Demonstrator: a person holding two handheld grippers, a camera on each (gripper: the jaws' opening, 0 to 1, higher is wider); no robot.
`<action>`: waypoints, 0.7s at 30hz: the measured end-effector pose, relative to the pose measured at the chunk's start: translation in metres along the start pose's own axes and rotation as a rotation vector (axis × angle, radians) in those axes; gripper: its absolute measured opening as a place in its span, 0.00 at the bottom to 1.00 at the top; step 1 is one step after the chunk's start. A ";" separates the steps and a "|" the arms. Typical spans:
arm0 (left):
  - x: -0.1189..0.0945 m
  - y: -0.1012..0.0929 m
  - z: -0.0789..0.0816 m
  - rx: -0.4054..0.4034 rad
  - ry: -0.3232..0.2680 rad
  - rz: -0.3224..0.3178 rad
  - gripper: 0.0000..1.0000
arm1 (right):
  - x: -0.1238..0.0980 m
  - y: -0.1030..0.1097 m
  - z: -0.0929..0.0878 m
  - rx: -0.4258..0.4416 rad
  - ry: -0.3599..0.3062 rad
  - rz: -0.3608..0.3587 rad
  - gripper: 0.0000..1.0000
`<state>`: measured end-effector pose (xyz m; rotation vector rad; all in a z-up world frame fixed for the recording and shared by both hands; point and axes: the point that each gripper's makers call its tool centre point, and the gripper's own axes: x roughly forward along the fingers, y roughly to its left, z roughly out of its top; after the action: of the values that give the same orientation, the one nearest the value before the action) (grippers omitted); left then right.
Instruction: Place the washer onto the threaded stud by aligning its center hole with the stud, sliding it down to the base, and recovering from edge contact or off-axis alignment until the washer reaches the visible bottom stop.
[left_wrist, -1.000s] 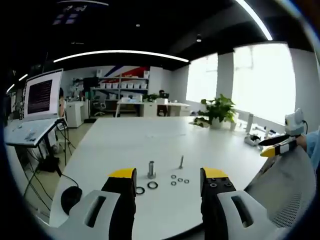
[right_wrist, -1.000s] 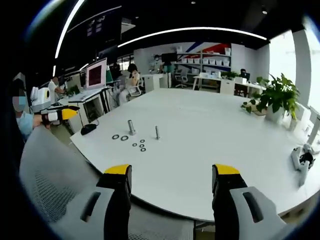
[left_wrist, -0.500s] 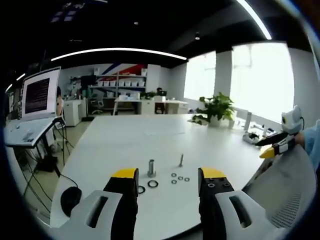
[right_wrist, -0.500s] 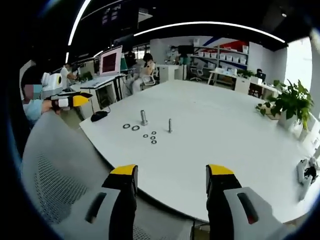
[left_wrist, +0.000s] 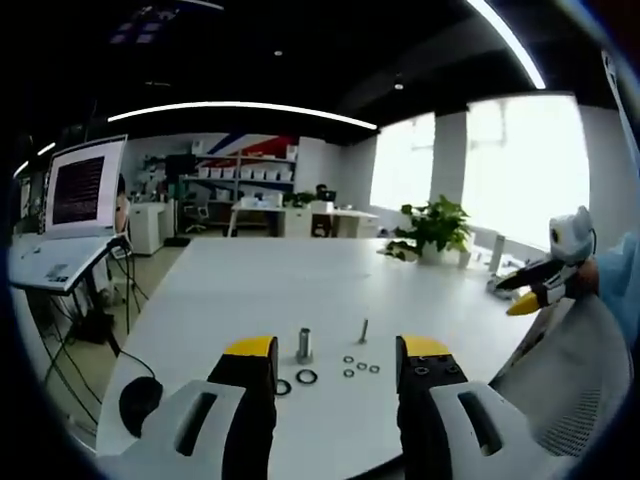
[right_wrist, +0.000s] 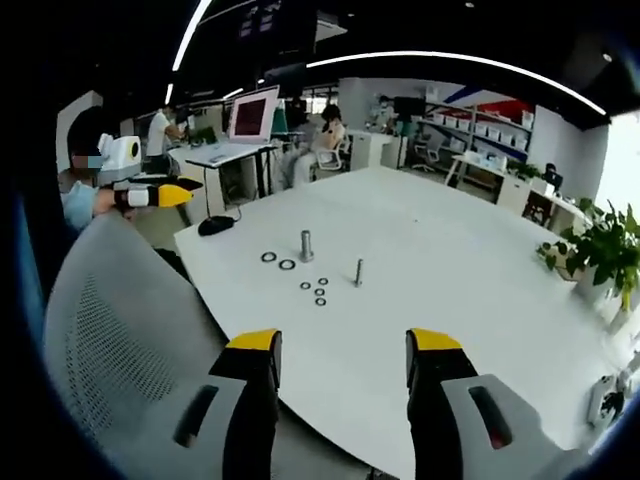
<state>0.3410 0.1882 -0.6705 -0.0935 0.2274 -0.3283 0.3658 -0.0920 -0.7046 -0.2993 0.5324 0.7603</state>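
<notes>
left hand-held gripper (left_wrist: 335, 362): jaws apart, nothing between them; the gap is slightly narrower than 1 s ago. It hangs over the near edge of the desk (left_wrist: 260, 280).
right hand-held gripper (right_wrist: 342, 355): jaws apart, empty, a bit closer together than 1 s ago. It sits above the chair back (right_wrist: 130, 330), off the desk edge.
change: both views have shifted, so the cameras moved, not the parts. In the right gripper view the hardware now sits nearer centre, so this hand has swung toward it. The left gripper view is almost the same, slightly closer.
thick stud (left_wrist: 304, 345): upright on the desk, bare, no washer on it.
thin stud (left_wrist: 363, 329): upright, to the right of the thick one in the left gripper view, also bare.
large washers (left_wrist: 306, 376): two flat on the desk just beside the thick stud's base.
small washers (left_wrist: 360, 367): a small cluster of them lies flat between the two studs, nearer the thin one.
task meaning: still in approach; nothing picked, nothing threaded. Which stud is the target can't be told.
next: pick one washer flat off the desk; thin part, edge grip likely fiddly.
</notes>
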 end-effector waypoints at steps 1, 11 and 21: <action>0.000 0.000 0.000 -0.003 0.001 -0.002 0.45 | 0.000 -0.001 -0.001 -0.002 0.000 -0.001 0.52; 0.000 0.001 0.001 -0.003 -0.005 0.006 0.46 | -0.001 -0.009 -0.011 0.042 0.019 -0.022 0.52; 0.000 0.000 -0.003 -0.010 0.012 0.001 0.43 | 0.001 -0.004 -0.023 0.051 0.070 -0.002 0.52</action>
<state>0.3403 0.1877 -0.6731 -0.1013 0.2408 -0.3266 0.3611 -0.1042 -0.7238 -0.2798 0.6168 0.7350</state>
